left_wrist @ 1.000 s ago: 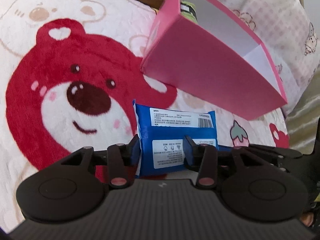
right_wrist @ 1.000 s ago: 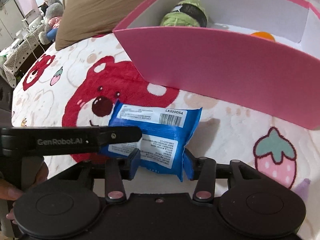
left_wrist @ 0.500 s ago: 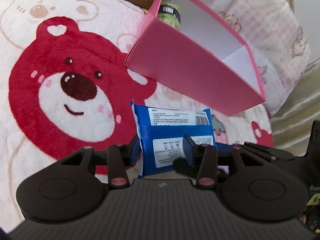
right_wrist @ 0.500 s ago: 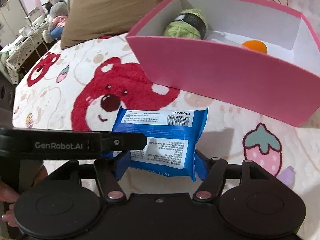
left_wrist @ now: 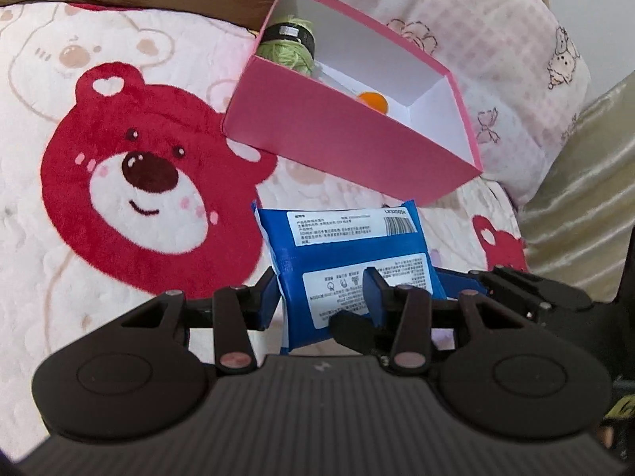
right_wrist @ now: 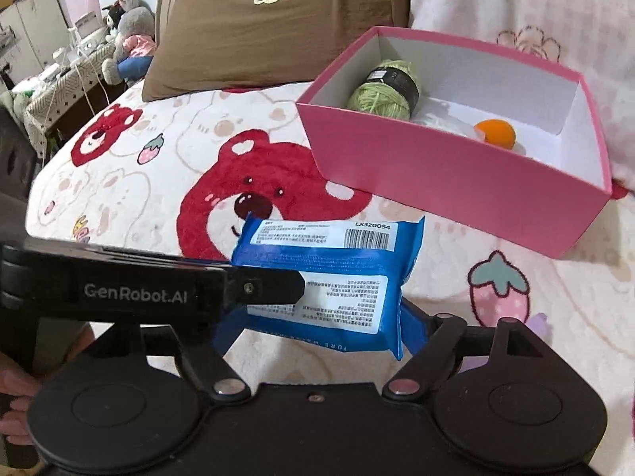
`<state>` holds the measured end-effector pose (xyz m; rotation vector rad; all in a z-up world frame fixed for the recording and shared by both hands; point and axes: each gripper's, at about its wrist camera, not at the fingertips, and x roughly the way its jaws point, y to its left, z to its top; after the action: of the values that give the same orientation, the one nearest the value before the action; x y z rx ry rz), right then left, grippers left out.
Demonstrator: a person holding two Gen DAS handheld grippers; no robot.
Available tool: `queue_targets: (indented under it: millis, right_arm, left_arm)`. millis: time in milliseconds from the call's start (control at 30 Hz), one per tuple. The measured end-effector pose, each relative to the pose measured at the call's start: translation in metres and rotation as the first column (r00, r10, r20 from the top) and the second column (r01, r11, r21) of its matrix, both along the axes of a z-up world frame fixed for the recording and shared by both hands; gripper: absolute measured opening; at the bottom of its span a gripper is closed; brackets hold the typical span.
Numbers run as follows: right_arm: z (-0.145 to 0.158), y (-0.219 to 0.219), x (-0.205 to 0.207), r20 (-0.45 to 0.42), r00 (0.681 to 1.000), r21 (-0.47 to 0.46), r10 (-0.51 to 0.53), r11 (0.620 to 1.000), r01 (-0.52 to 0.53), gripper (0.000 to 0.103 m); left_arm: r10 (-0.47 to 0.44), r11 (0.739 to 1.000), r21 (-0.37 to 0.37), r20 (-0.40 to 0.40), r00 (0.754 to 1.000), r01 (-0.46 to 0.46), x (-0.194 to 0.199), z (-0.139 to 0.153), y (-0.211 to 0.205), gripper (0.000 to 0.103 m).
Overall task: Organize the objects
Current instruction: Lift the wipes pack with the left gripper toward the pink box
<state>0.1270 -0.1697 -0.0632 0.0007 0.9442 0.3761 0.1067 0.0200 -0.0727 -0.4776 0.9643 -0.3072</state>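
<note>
A blue wet-wipe pack (left_wrist: 349,261) with white labels is held in the air above the bear blanket by both grippers. My left gripper (left_wrist: 321,297) is shut on its left part; my right gripper (right_wrist: 317,317) is shut across its width (right_wrist: 329,277). The left gripper's arm crosses the right wrist view at the lower left. A pink box (left_wrist: 345,146), white inside, stands beyond the pack. It also shows in the right wrist view (right_wrist: 456,186). It holds a green yarn ball (right_wrist: 385,91) and an orange ball (right_wrist: 496,131).
The bed is covered by a white blanket with a big red bear (left_wrist: 147,182). A brown pillow (right_wrist: 278,27) and a pink patterned pillow (left_wrist: 496,39) lie behind the box. A side table with plush toys (right_wrist: 127,39) stands far left.
Both grippers have lifted the pack higher above the blanket. The box interior with the yarn and orange ball has come into fuller view.
</note>
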Motion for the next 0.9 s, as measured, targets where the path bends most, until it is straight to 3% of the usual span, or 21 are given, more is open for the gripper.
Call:
queue_targets:
  millis: [167,300,500,900]
  right_arm:
    - [0.017,-0.001,-0.015,0.039,0.998,0.032,-0.053,0.998,0.052,0.086]
    - [0.032,-0.004,-0.03,0.074,0.995,0.052,-0.064,0.997,0.06,0.086]
    - [0.05,-0.006,-0.052,0.107,0.991,0.044,-0.083,0.996,0.078,0.086]
    - [0.091,-0.015,-0.064,0.169,0.981,0.025,-0.099,0.995,0.097,0.087]
  left_arm:
    - [-0.037,0.999,0.031,0.047,0.998,0.035,-0.008,0.027,-0.001,0.042]
    - [-0.057,0.998,0.012,0.052,0.997,0.056,-0.015,0.043,-0.001,0.042]
    - [-0.116,0.992,0.062,0.085,0.99,0.111,-0.028,0.064,-0.016,0.042]
    - [-0.113,0.989,0.112,0.156,0.981,0.097,-0.037,0.11,-0.034,0.042]
